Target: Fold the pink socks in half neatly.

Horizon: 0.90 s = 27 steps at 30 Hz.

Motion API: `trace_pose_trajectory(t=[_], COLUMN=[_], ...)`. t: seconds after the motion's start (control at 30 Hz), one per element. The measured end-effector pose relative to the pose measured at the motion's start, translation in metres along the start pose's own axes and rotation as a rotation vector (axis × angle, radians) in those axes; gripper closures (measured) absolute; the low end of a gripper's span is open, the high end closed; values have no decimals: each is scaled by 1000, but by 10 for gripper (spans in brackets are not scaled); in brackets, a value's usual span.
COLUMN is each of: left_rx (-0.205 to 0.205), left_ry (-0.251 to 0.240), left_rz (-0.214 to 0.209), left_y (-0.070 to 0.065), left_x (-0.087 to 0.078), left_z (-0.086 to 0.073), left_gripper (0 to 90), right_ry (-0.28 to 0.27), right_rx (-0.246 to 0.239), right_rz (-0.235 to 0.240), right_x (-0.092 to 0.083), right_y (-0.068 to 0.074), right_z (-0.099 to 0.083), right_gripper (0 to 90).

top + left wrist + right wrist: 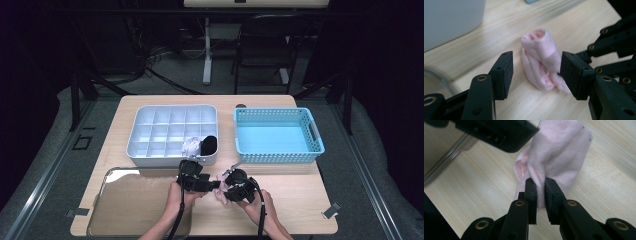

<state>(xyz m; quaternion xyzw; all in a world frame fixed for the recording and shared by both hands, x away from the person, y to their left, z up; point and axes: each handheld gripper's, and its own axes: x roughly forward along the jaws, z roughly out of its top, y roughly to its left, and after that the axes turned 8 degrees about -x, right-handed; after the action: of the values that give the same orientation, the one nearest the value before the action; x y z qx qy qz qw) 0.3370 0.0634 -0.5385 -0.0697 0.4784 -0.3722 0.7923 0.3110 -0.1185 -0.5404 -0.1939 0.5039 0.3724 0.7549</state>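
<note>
Right tongs [540, 181] pinch the pink sock [559, 152]; left gripper view shows left tongs [536, 72] parted around it.

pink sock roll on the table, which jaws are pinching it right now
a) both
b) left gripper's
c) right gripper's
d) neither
c: the right gripper has its jaws closed on a fold of the pink sock roll, while the left gripper has its jaws apart on either side of the roll without pressing it.

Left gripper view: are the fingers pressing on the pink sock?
No, the fingers stand apart on either side of the pink sock, with bare table showing in the gap.
</note>
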Motion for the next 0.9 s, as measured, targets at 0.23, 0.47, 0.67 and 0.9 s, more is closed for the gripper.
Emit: trace_pose_trajectory(t=[0.23,0.47,0.67,0.9], left_rx=[7,58,96,105], left_ry=[55,79,91,106], left_rz=[23,92,107,82], left_y=[-6,-7,-8,-9], left_x=[26,38,42,43], left_z=[6,3,0,-1], left_gripper=[406,416,451,530], right_ry=[-16,7,32,53], right_rx=[22,53,46,67], right_rz=[-7,-16,-12,5], right_x=[1,1,1,2], right_y=[3,1,-3,-8], right_z=[-1,-3,-6,-8], right_gripper=[806,760,654,626])
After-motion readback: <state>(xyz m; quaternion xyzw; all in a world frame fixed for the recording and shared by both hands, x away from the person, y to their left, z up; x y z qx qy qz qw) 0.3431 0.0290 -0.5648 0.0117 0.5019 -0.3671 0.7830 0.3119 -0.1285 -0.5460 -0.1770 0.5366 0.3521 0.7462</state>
